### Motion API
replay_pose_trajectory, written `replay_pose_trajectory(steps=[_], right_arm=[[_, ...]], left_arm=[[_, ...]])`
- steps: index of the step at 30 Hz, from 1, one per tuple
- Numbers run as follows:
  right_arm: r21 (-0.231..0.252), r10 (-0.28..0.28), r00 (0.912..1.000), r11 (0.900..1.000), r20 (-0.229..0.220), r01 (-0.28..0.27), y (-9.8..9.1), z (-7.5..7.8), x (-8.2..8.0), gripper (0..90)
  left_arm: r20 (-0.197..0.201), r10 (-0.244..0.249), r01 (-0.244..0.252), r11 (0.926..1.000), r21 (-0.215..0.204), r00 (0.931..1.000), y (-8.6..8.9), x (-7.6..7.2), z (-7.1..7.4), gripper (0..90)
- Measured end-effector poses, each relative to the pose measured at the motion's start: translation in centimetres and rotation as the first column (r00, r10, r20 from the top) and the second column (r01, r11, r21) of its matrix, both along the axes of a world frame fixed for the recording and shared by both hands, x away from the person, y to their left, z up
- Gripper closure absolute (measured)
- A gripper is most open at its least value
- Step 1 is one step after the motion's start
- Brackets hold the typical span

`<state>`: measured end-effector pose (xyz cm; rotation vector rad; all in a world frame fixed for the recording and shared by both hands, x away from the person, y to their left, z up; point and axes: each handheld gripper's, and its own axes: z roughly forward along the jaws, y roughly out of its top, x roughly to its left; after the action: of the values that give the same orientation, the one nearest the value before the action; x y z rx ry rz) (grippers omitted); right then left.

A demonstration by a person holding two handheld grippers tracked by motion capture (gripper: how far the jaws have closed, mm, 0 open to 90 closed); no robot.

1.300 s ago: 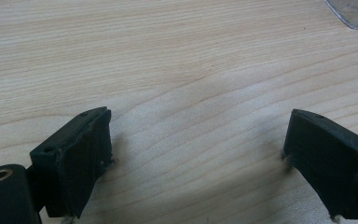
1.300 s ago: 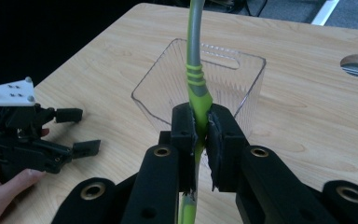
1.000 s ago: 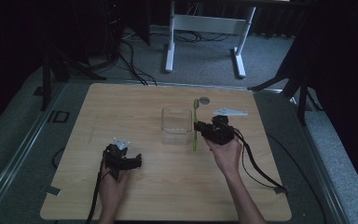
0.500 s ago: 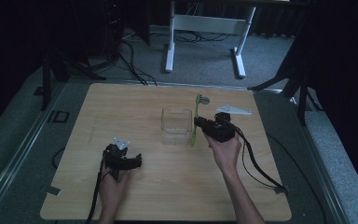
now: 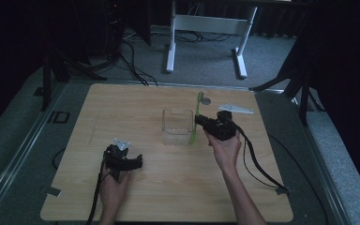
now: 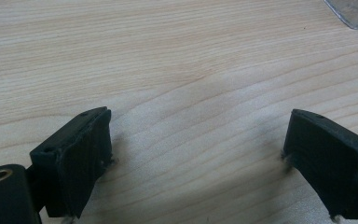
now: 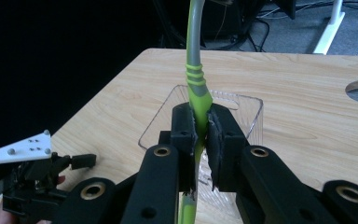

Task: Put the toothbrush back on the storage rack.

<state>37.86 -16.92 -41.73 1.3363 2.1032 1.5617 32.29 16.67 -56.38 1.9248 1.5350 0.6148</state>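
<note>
The wooden bench (image 5: 136,108) spreads pale and bare across most of the high view, with grey floor around it. Near its middle stands a clear plastic box (image 5: 177,126), open at the top, upright on the wood. In the right tool's own view the box (image 7: 242,112) sits just behind the jaws.

The right tool (image 5: 198,123) is held level at the box's right side, the person's right hand (image 5: 225,149) behind it. Its jaws are pressed together on a green and grey toothbrush (image 5: 195,123), pinching it at the thick green part of the handle. In the right tool's view the toothbrush (image 7: 195,79) runs straight up from between the pads, green low down and grey above; its far end leaves the top of the picture. From above, the toothbrush lies along the box's right wall, just beside it; whether it touches the wall cannot be told.

The left tool (image 5: 133,161) rests low on the bench, well apart from the box, toward the near left. Its jaws stand spread wide, with only bare wood between them in its own view (image 6: 196,154).
</note>
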Motion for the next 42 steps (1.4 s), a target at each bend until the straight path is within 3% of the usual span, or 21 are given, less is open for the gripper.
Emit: replay_pose_trajectory(steps=[22, 29, 42], right_arm=[[0.092, -0.042, 0.9989, 0.9949, 0.02, 0.04, -0.2, 0.0, 0.8, 81.7], [0.144, -0.054, 0.9984, 0.9883, 0.019, 0.05, -0.2, 0.0, 1.3, 81.7], [0.179, -0.084, 0.9959, 0.9808, 0.034, 0.077, -0.4, 0.0, 2.0, 81.7]], left_arm=[[0.001, 0.0, 0.0, 1.0, 0.0, 1.0, 0.0, 0.0, 0.0, 7.9], [0.001, 0.001, -0.001, 1.0, 0.0, 1.0, 0.0, 0.0, 0.0, 7.9], [0.001, 0.001, -0.001, 1.0, -0.001, 1.0, 0.0, 0.0, 0.0, 7.9]])
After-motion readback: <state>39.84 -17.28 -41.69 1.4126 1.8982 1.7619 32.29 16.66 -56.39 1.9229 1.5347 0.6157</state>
